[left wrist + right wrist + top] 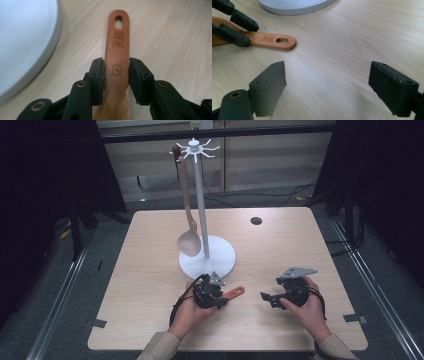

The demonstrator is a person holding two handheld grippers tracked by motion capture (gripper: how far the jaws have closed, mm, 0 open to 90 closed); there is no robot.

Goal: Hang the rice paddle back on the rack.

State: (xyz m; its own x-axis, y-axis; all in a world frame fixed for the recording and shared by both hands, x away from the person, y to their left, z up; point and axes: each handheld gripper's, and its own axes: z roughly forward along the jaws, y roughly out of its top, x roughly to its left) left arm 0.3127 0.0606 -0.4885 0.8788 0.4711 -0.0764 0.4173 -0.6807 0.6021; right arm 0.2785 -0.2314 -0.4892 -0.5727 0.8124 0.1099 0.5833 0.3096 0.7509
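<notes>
From above, the left tongs point(220, 301) sit on the flat orange-brown wooden utensil handle point(234, 293) lying on the pale wooden tabletop point(280, 250) before the white rack's round base point(220, 262), whose pole carries a hanging beige spoon point(189, 240); the left gripper view shows both pads point(96, 75) flanking that handle point(117, 50) at its stamped marks, seemingly pressing; the right gripper view shows the right tongs point(327, 87) wide, holding nothing.

We see a light wooden table point(150, 285) with rounded corners standing on grey floor point(55, 285). Dark curtains point(45, 180) hang at both sides, cables point(260, 197) trail along the pale back wall point(150, 165), and metal rails point(60, 300) flank the table.
</notes>
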